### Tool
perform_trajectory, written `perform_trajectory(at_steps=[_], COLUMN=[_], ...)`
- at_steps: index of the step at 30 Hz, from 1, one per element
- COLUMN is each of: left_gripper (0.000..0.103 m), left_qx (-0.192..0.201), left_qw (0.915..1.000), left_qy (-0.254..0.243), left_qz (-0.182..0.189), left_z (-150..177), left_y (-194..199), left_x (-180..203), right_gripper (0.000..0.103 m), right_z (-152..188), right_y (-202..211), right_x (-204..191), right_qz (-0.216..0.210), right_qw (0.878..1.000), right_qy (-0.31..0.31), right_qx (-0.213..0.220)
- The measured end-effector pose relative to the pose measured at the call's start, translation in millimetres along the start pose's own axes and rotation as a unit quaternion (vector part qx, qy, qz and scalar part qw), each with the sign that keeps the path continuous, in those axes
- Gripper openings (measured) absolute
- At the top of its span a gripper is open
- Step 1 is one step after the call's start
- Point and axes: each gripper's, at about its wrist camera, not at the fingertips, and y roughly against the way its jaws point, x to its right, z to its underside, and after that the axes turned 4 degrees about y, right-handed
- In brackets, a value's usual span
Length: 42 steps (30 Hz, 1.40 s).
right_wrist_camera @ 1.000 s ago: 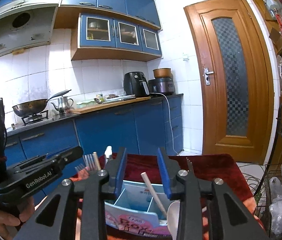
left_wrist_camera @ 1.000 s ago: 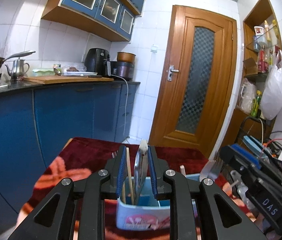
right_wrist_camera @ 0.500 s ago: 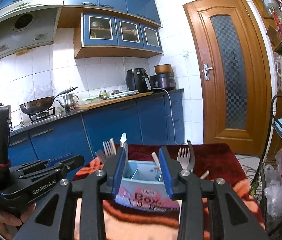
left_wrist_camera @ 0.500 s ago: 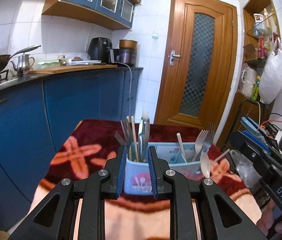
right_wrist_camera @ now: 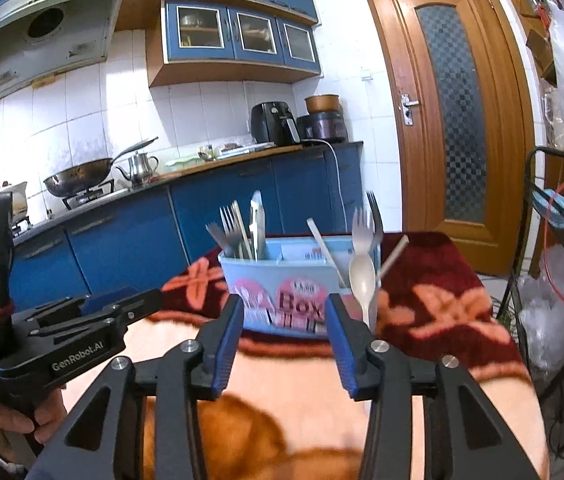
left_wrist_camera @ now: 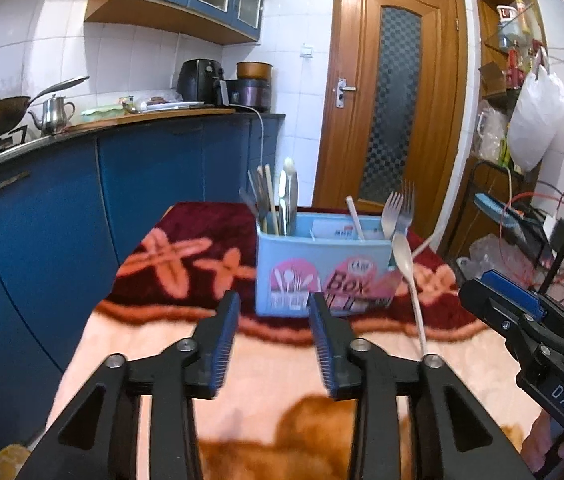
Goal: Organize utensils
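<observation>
Both claws stand released with nothing between the jaws: left claw (left_wrist_camera: 274,344) and right claw (right_wrist_camera: 283,344) hover side by side over the blanket-covered counter (left_wrist_camera: 266,408), short of the task's thing. The light-blue utensil box (left_wrist_camera: 323,276) sits straight ahead of both claws, just beyond their fingertips, on the dark-red part of the cover. Forks, chopsticks and a knife (left_wrist_camera: 291,204) stand bunched in the compartment ahead-left of the left claw; two forks (left_wrist_camera: 397,210) stand in the compartment ahead-right. A pale plastic spoon (left_wrist_camera: 405,276) leans against the outside of the box, bowl up, ahead-right of the left claw; it appears not yet sorted. Risk, as judgement: the plush cover is soft and uneven, so a nudge on the light box could tip it and spill the tall handles. The leaning spoon rests loosely and could slide flat if the box shifts. Thin handle on fabric may slip from the pads. The claws are close together, so collision is possible if both reach at once. Room: kitchen, blue cabinets (right_wrist_camera: 242,216) beyond-left, wooden door (right_wrist_camera: 453,120) beyond-right, wire rack with cables at far right.
</observation>
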Motion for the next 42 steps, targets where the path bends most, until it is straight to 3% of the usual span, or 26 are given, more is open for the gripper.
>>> perform_trajectory(at_steps=[7,18,42], left_gripper=[0.058,0.062,0.063], left_qx=[0.005,0.02,0.008], left_qw=[0.9997,0.9983,0.9977], left_qy=[-0.007,-0.003,-0.011], left_qz=[-0.022,-0.055,-0.067], left_z=[30.9,63.9,74.9], left_y=[-6.3,-19.5,-29.3], left_x=[-4.4,-5.7,1.5], right_gripper=[0.06,0.072,0.072], right_z=[32.5,64.0,71.3], right_y=[0.2,-15.6,-19.7], right_x=[2.1,0.5,3.6], right_qz=[0.018,0.047,0.056], right_qw=[1.0,0.999,0.998], right_qy=[0.0,0.011,0.004], right_qx=[-0.008,-0.016,-0.019])
